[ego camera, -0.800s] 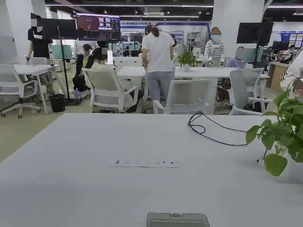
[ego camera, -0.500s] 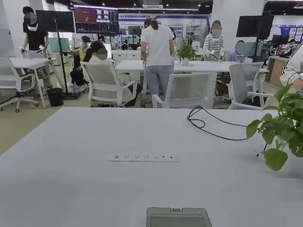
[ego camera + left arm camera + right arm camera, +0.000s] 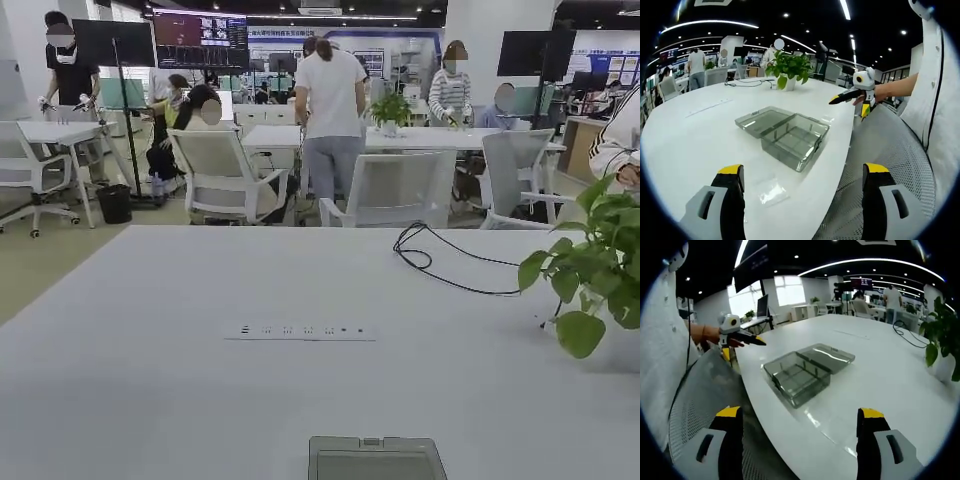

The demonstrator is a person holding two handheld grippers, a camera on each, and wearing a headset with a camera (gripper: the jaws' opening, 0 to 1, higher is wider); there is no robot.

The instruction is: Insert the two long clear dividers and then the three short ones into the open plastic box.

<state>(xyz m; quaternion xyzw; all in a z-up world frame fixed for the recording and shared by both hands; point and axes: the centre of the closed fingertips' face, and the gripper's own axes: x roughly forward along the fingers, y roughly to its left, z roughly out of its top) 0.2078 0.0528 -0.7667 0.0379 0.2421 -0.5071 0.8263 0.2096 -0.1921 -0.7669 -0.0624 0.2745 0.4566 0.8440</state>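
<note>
Nothing on the table (image 3: pixel 150 380) has shifted vs 0.8 s ago; the headset cam dipped a little, so more of the plastic box (image 3: pixel 377 460) shows at the bottom edge of the head view.

Left gripper (image 3: pixel 802 172): jaws spread wide, nothing btwn them, held off the near table edge. Right gripper (image 3: pixel 800 413): same, jaws wide apart and empty, also back from the edge. Each shows in the other's view, held in a hand off to the side, well apart from the box.

Box sits open near the table's rounded edge, lid folded out flat and touching it on the far side, seen in the left gripper view (image 3: pixel 790 137) and the right gripper view (image 3: pixel 800 375). A clear flat piece (image 3: pixel 772 190) lies on the table btwn box and edge, just in front of the left jaw; can't tell how many pcs.

Further back: socket strip (image 3: pixel 300 330), black cable (image 3: pixel 440 265), potted plant (image 3: pixel 590 270) at the right.
</note>
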